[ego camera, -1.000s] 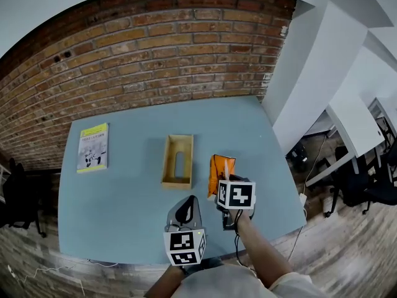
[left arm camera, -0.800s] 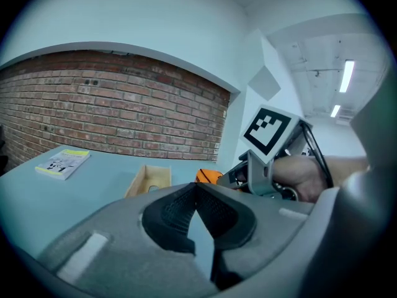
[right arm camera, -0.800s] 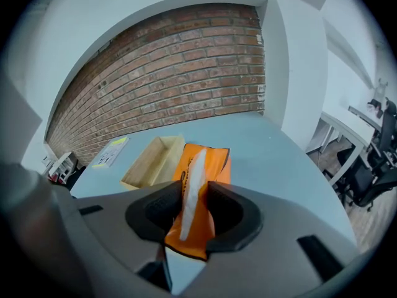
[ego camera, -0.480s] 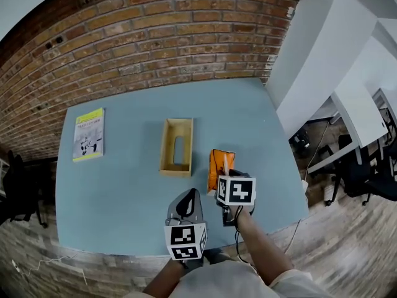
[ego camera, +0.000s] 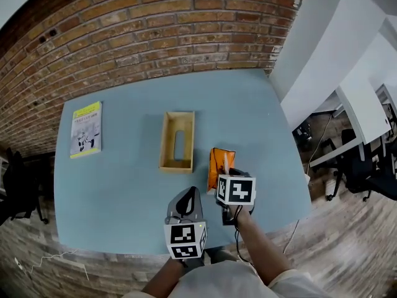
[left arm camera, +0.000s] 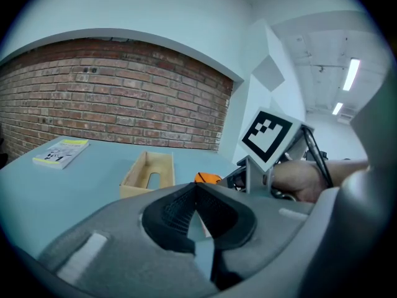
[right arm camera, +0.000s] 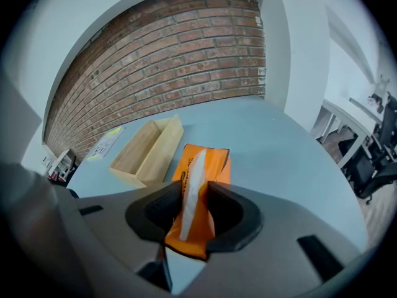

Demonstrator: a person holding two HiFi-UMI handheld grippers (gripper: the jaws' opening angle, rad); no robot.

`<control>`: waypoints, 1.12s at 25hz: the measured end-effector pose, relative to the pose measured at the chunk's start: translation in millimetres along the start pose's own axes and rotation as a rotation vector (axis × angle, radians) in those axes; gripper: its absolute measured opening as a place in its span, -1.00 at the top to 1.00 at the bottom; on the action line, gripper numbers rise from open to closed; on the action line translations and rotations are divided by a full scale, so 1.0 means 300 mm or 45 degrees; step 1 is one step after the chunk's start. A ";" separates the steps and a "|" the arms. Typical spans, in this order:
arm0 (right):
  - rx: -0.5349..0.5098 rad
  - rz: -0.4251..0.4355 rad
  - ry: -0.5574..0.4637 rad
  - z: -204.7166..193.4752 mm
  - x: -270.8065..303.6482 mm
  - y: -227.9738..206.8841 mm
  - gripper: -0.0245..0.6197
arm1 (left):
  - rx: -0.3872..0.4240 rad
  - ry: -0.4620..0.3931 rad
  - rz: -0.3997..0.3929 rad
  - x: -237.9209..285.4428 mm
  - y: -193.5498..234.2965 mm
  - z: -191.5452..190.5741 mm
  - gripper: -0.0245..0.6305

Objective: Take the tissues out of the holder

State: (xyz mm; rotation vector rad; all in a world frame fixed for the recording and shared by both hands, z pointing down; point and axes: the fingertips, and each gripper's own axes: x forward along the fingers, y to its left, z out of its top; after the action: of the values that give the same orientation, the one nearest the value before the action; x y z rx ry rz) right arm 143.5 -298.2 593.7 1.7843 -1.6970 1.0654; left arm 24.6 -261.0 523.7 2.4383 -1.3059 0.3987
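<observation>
- A booklet lies at the left of the blue table, well apart.
- The wooden holder is in the middle, open on top.
- The left gripper has its jaws together, empty.
- The right gripper is clamped on the orange tissue pack, which is just right of the holder. The long side of the pack points to the brick wall.

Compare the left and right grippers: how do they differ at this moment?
The right gripper is shut on the orange tissue pack; the left gripper is shut on nothing, tips touching. The right gripper sits further out over the table than the left gripper. Both are near the table's front edge.
</observation>
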 end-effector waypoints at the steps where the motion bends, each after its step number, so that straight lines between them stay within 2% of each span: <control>1: 0.001 0.000 0.003 -0.001 0.006 0.001 0.51 | 0.000 0.002 0.000 0.006 0.003 -0.001 0.91; 19: -0.003 0.010 0.032 -0.049 0.058 0.007 0.51 | -0.001 0.030 -0.013 0.059 0.008 -0.016 0.91; 28: -0.033 0.032 -0.007 -0.056 0.068 0.015 0.50 | 0.001 0.021 -0.001 0.046 0.019 -0.011 0.91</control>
State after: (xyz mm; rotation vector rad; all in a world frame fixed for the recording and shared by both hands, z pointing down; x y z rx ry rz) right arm 134.3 -298.7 618.9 1.7559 -1.7335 1.0452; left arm 27.0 -272.7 533.0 2.4309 -1.2987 0.4181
